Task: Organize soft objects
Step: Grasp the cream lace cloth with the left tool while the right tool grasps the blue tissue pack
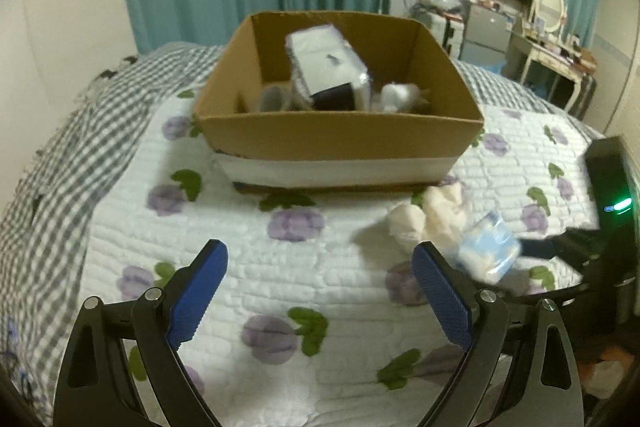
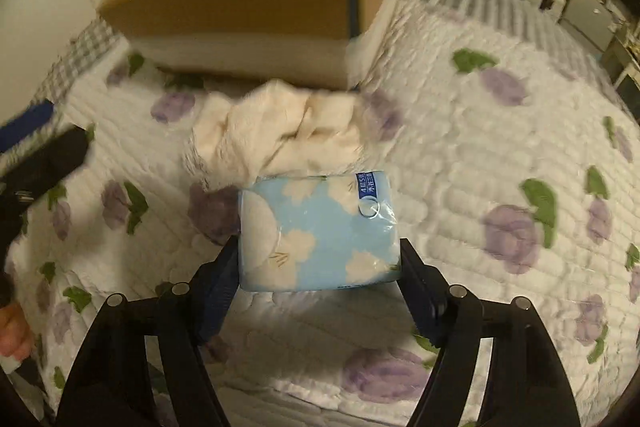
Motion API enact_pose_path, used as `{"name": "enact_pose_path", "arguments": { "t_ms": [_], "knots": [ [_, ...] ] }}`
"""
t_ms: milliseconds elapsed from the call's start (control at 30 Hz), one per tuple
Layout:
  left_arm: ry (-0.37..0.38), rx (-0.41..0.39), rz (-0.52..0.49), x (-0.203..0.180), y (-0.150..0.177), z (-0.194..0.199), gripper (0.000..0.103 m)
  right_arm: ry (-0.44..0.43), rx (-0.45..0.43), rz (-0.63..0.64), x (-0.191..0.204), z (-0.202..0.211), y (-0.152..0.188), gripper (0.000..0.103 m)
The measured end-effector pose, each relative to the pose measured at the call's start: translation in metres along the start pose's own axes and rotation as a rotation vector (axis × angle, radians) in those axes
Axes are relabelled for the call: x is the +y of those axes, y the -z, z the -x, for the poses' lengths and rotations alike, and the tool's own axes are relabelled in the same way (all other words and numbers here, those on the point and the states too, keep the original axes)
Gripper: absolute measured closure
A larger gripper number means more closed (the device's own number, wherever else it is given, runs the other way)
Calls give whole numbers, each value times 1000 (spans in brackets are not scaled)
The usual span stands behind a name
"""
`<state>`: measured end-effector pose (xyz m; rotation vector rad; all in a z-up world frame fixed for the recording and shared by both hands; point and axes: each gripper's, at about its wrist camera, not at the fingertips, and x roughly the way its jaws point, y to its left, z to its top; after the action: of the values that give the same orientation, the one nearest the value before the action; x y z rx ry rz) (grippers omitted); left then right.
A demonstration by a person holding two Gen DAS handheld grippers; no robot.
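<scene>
Between the fingers of the right tongs (image 2: 318, 261) a blue tissue pack (image 2: 320, 233) printed with white clouds is framed on a flowered quilt (image 2: 460, 155); both pads appear to press on its sides, so the pack is judged to be pinched, though it has not been lifted off the bed. Just beyond the pack, touching its far edge, a crumpled cream cloth (image 2: 280, 135) is seen, and beyond that a cardboard box (image 2: 240, 11).

The left tongs (image 1: 320, 267) are held spread wide, with nothing between their blue pads, above bare quilt and in front of the box; the cloth and pack lie off to their right.

The sorting is judged partly done. Inside the box, counted from the left view, one large white wrapped package (image 1: 326, 65), one pale rolled item (image 1: 274, 97) and one white bundle (image 1: 400, 95) can be made out; anything deeper is hidden by the near wall. Two soft things are left outside: one tissue pack and one cloth.
</scene>
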<state>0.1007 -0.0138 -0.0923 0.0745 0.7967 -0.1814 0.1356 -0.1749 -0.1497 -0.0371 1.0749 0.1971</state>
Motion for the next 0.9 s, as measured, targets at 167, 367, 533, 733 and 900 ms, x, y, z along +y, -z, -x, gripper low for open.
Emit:
{"name": "enact_pose_path", "arguments": {
  "t_ms": [167, 367, 533, 733, 900],
  "knots": [
    [28, 6, -53, -20, -6, -5, 9, 54, -143, -80, -30, 50, 1, 29],
    [72, 44, -129, -60, -10, -33, 9, 101, -205, -206, -76, 68, 6, 29],
    [74, 97, -159, -81, -12, -67, 9, 70, -198, -245, -87, 59, 3, 29],
    [85, 177, -141, -80, -11, -105, 20, 74, -181, -235, -85, 47, 2, 29],
    [148, 173, -135, -74, -12, -97, 65, 86, -192, -235, -83, 51, 4, 29]
  ]
}}
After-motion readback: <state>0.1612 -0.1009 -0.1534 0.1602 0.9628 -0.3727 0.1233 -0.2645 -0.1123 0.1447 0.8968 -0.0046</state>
